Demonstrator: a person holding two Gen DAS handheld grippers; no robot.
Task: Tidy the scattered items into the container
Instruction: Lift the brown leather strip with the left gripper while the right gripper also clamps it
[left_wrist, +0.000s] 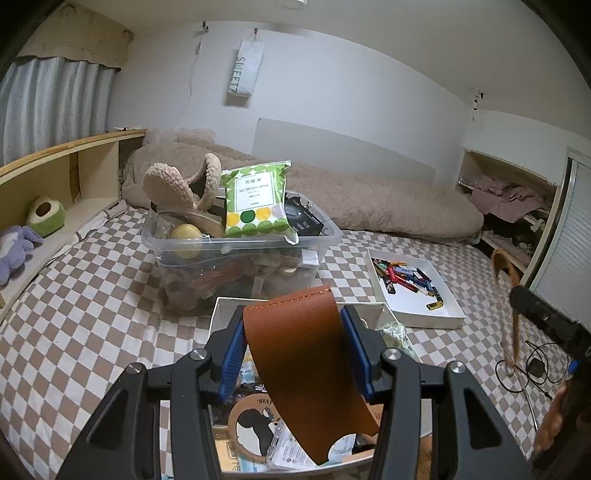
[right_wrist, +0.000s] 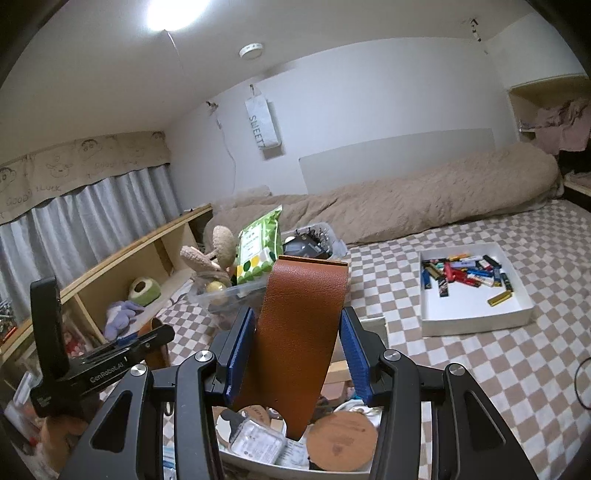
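Both claws, left claw (left_wrist: 295, 343) and right claw (right_wrist: 297, 343), half-closed, pinch one brown leather strap (left_wrist: 306, 369); uneven pulling could slip it short of the clear bin (left_wrist: 243, 243).

1. The room is evenly, softly lit, with only faint shadows.
2. A ceiling light (right_wrist: 173, 13) blows out to white glare in the right wrist view.
3. Both fisheye views bend the walls and darken at the corners.
4. A strap (left_wrist: 508, 314) at the left view's right edge is motion-blurred.

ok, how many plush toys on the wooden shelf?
2: green-and-cream avocado plush further back on the light wooden shelf, purple plush nearer the camera. More could be hidden out of frame.
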